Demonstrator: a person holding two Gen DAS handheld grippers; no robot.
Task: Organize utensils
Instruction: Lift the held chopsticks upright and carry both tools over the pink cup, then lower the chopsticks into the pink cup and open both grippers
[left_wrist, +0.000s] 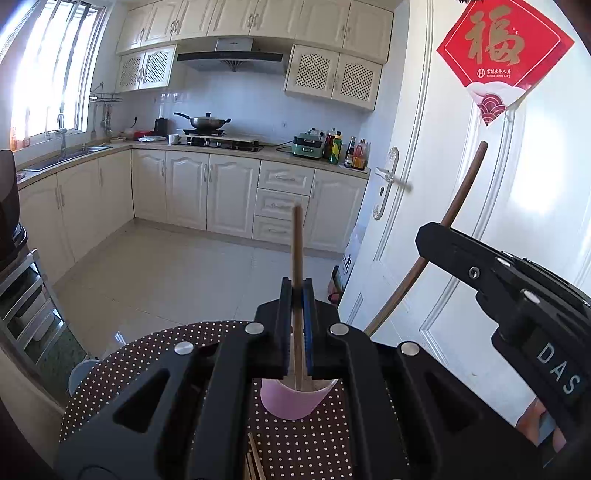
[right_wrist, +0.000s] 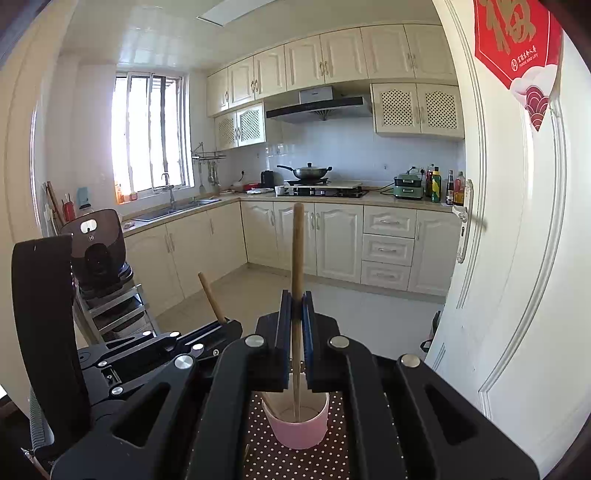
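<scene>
Chopsticks: you hold two, one per gripper. The left gripper (left_wrist: 297, 295) has its fingers clenched on a light wooden chopstick (left_wrist: 297, 243), upright, its lower end over the pink cup (left_wrist: 291, 402). The right gripper (right_wrist: 296, 299) is clenched on the second chopstick (right_wrist: 297, 251), whose tip reaches down inside the pink cup (right_wrist: 299, 428). One cup only; nothing else shows inside it. It stands on the polka-dot tabletop (left_wrist: 122, 369). More loose chopsticks (left_wrist: 253, 461) lie on the cloth near you; count unclear, partly hidden by the gripper. Each gripper crowds the other beside the cup. White door (left_wrist: 480, 206) close on the right; kitchen cabinets (left_wrist: 207, 192) well behind.
</scene>
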